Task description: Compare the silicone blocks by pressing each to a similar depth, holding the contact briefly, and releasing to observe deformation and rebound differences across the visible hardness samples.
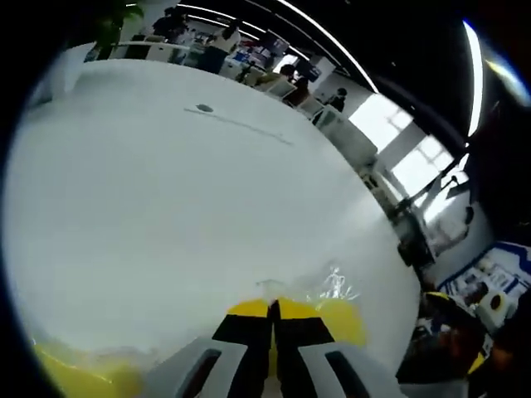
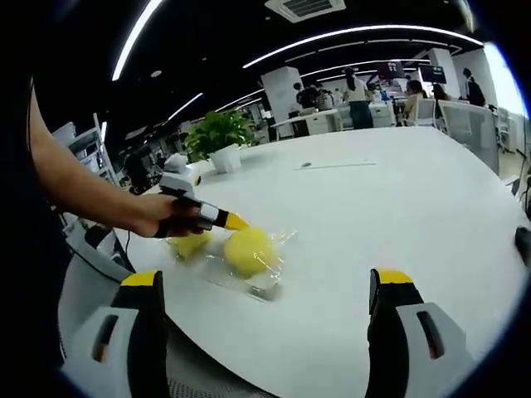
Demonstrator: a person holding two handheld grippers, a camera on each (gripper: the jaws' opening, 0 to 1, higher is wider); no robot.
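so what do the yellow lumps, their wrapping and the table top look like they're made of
Yellow blocks: soft, matte, rounded, likely silicone or rubber; the left tongs press at one, but any dent is hard to judge.
Wrapping: thin clear plastic film, glossy, crinkled, with highlights.
Table: smooth white top, faint sheen; probably laminate, though it could be painted.

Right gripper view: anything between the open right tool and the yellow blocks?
No solid obstacle: bare white table lies between the right tool and the yellow blocks. Their clear plastic bag wraps them, and the left tool already presses there.
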